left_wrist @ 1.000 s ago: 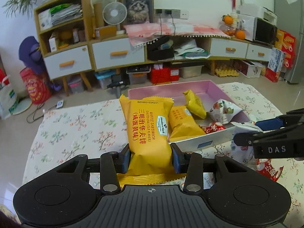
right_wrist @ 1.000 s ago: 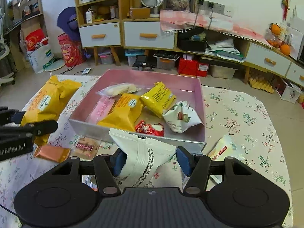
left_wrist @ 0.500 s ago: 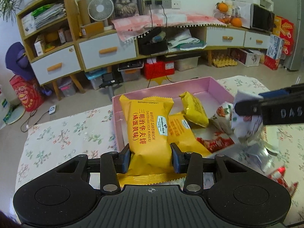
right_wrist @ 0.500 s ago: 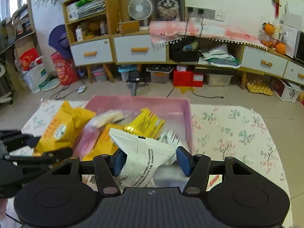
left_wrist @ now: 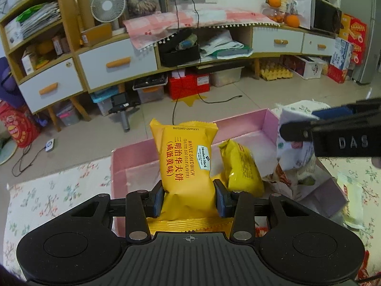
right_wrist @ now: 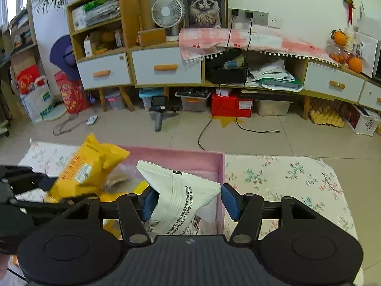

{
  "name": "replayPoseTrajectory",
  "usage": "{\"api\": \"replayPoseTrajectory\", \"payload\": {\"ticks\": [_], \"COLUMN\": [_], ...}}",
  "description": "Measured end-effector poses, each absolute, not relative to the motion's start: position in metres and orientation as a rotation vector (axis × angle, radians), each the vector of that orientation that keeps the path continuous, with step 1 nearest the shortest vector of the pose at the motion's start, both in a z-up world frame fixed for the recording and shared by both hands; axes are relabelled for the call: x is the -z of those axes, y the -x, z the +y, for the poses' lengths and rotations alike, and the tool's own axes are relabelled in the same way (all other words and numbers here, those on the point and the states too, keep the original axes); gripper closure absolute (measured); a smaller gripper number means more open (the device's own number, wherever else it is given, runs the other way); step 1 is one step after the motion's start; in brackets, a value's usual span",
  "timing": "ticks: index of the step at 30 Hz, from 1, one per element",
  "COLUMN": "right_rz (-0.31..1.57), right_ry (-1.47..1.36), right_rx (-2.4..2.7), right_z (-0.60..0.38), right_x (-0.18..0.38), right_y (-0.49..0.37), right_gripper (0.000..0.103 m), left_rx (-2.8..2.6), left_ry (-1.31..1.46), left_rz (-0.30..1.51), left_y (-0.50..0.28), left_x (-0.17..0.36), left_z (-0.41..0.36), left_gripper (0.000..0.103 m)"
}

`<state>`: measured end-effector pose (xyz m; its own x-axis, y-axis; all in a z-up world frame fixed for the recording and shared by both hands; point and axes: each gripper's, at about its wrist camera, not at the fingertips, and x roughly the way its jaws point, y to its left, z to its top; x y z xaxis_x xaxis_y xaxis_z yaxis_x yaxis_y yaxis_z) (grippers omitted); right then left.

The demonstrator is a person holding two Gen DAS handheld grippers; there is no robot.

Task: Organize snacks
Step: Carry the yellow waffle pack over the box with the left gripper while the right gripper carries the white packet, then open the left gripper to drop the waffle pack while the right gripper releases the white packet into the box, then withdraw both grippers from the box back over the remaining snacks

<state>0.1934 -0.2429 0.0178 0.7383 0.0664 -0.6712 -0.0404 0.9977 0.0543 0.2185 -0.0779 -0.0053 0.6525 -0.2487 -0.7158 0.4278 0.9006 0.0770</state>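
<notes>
The left tool is clamped on an orange waffle-sandwich packet, both blue pads pressed into its sides so that it stands upright over the near left part of the pink box. The right tool carries a white packet with grey print; its left pad presses the wrapper's side and the creased corner reaches the right pad, so it is gripping that packet too. The white packet hangs over the right half of the box, just inside the right wall. In the left wrist view the right tool's dark arm crosses the right edge of the picture with the white packet at its tip, hiding the far right corner of the box. Inside the box lies a yellow snack bag, just right of the held orange packet, with more wrappers heaped beyond it under the right tool. In the right wrist view the left tool comes in from the left edge and its orange packet covers the left part of the box. The box sits on a surface covered with a floral cloth. Behind, across the tiled floor, stand a low cabinet with white drawers, a small fan, a framed cat picture and oranges on the right end.
</notes>
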Motion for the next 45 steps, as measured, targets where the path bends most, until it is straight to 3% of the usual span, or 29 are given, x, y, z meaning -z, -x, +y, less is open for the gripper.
{"api": "replayPoseTrajectory", "payload": {"ticks": [19,24,29,45], "right_rz": [0.788,0.822,0.815,0.818], "right_ry": [-0.093,-0.089,-0.109,-0.062], "right_rx": [-0.037,-0.051,-0.054,-0.056], "right_z": [-0.252,-0.247,-0.247,-0.24], "right_x": [-0.023,-0.024,-0.029,-0.058], "right_y": [-0.229,-0.233,-0.23,-0.173], "right_gripper": [0.07,0.066,0.051,0.037], "left_rx": [0.38,0.398,0.399,0.402], "left_ry": [-0.248,-0.253,-0.252,-0.217], "left_rz": [0.788,0.782,0.78,0.787], "left_y": [-0.238,-0.237,-0.232,-0.169], "left_x": [0.014,0.013,0.009,-0.021], "left_z": [-0.089,-0.089,-0.086,-0.06], "left_gripper": [0.062,0.053,0.041,0.017]}}
